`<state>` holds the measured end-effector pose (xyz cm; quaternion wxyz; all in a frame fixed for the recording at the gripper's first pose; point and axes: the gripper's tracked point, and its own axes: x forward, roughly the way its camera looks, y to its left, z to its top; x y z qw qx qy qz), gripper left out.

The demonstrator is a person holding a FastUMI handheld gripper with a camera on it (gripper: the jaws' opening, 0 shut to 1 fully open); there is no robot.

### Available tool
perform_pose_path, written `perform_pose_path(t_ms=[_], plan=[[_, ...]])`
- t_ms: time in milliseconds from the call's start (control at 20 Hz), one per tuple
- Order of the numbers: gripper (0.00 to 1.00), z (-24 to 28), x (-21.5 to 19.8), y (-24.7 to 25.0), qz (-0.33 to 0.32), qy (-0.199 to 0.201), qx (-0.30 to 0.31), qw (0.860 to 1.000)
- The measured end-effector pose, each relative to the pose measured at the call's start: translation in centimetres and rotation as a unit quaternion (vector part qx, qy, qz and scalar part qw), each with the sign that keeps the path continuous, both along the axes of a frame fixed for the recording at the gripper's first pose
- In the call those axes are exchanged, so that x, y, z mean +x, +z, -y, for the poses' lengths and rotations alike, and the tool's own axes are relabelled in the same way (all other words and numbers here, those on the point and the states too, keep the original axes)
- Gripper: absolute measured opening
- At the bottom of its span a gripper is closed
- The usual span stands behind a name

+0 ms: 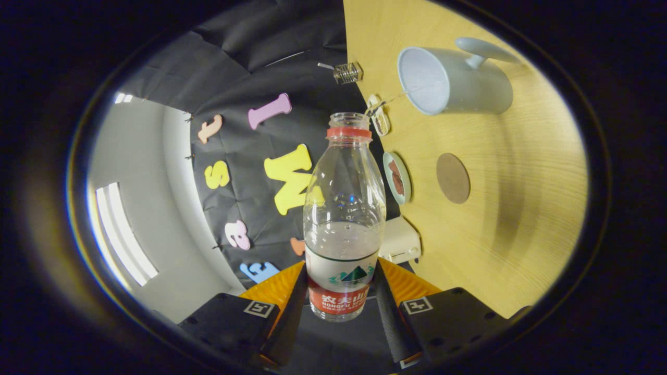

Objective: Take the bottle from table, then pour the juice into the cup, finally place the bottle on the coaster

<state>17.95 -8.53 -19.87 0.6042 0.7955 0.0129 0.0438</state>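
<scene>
clear plastic bottle (344,219) with a red neck ring and a red and white label sits between my two fingers, and both of them press on its lower body at the label, one on each side, so my tongs (341,299) are pinching it. its cap is off and the mouth is open. clear liquid fills about the lower third, with its surface lying just above the label. the whole scene is rolled on its side from where i look: the pale yellow wooden table (521,234) stands like a wall on one side of the bottle and the black cloth booth wall (250,67) on the other.

beyond the bottle's mouth and off toward the table side is a light grey-blue cup with a handle (453,80), standing on the table with its open mouth facing toward the bottle's neck. a thin thread of liquid runs between the bottle's mouth and the cup's rim. nearer to my fingers than the cup, a round brown coaster (453,178) lies flat on the table, bare, well apart from the bottle.

along the table's back edge, next to the bottle's shoulder, is a small pale green dish with something brown in it (397,178), and a cream-coloured boxy thing (400,240) just beside the bottle's middle. a small clear spiky object (348,73) sits further out past the mouth.
</scene>
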Motion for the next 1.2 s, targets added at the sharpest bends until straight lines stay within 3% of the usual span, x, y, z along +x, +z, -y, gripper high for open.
perform_pose_path(t_ms=[1200], plan=[[0.74, 0.5, 0.8, 3.8, 0.03, -0.012, 0.061, 0.998]])
